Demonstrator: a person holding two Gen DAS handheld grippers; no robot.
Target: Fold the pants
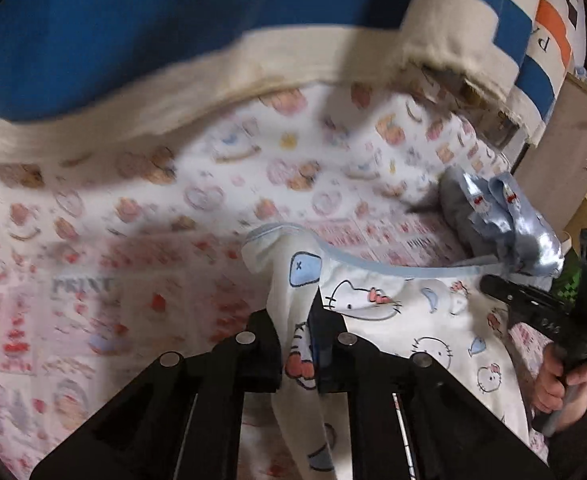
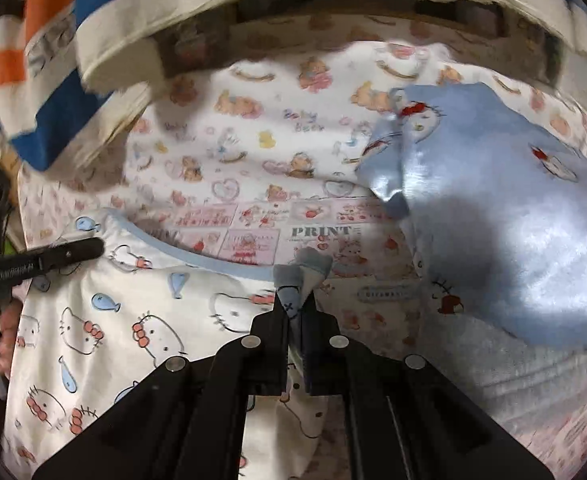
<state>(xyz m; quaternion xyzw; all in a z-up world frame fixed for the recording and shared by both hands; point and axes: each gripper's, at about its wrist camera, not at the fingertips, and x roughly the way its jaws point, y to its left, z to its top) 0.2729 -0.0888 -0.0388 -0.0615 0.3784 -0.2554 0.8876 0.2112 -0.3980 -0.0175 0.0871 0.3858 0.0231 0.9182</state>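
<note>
Left claw (image 1: 295, 344): clamped on waistband corner of white cat-print pants (image 1: 377, 320), spread over printed bedsheet (image 1: 153, 200). Right claw (image 2: 296, 322): clamped on opposite waistband corner. Far right: shiny blue garment (image 2: 493, 200), just beside pants.

The bedsheet (image 1: 153, 208) print is blurred in the left view; the pants (image 2: 105, 320) run past the bottom edge.
</note>
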